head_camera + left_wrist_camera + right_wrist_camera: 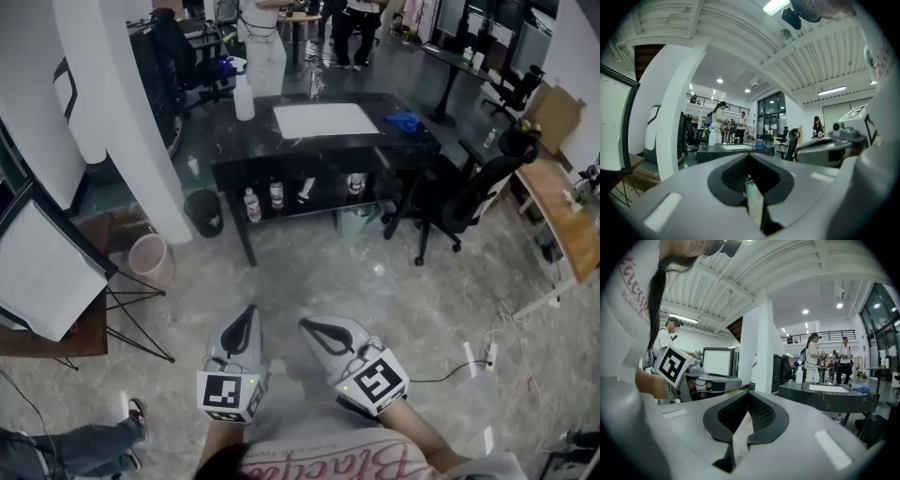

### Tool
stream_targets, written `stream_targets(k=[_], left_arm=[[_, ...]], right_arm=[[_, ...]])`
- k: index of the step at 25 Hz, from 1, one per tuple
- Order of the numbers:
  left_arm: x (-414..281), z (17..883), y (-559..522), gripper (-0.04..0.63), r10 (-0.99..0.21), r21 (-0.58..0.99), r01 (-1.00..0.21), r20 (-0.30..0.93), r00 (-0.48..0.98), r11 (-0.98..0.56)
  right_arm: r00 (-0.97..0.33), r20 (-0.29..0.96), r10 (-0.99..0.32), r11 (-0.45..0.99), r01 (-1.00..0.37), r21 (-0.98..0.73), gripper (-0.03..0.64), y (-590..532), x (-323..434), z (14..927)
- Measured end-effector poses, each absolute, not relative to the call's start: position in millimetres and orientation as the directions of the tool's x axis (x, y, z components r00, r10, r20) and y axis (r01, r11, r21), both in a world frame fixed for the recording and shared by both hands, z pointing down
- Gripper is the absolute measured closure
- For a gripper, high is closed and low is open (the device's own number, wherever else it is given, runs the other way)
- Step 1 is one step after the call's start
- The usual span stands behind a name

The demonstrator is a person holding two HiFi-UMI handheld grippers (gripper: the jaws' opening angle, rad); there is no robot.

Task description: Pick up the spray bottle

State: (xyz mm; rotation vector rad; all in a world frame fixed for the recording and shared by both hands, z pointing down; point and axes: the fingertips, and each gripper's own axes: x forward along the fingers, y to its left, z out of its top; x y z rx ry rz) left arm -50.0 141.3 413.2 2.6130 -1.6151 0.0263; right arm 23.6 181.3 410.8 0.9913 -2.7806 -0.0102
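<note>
The white spray bottle (244, 97) stands upright on the far left corner of a black table (417, 141), well ahead of both grippers. It shows small in the left gripper view (712, 136) and in the right gripper view (799, 374). My left gripper (248, 315) and right gripper (310, 325) are held side by side low in the head view, over the marbled floor, pointing toward the table. Both have their jaws closed with nothing between them, as the left gripper view (750, 157) and right gripper view (750, 401) show.
A white mat (324, 120) and a blue cloth (403, 121) lie on the table; bottles (251, 204) stand on its lower shelf. A black office chair (459, 202) stands right of it, a white pillar (122, 112), black bin (203, 212) and pink basket (150, 259) to the left. People stand beyond.
</note>
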Motion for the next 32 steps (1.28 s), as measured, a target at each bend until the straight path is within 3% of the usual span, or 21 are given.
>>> stream_targets(k=[17,32], left_arm=[[-111,396,18,0.597,-0.866,0.054,-0.865,0.021,0.500,-0.498],[-129,403,-54,0.597,-0.886,0.087,-0.883,0.017,0.464,-0.461]], right_arm=[[-0.750,0.178,-0.637,0.769,-0.632,0.091,0.615,61,-56,394],[-0.747,0.216,-0.629,0.773,-0.631,0.068,0.615,-14,-62,406]])
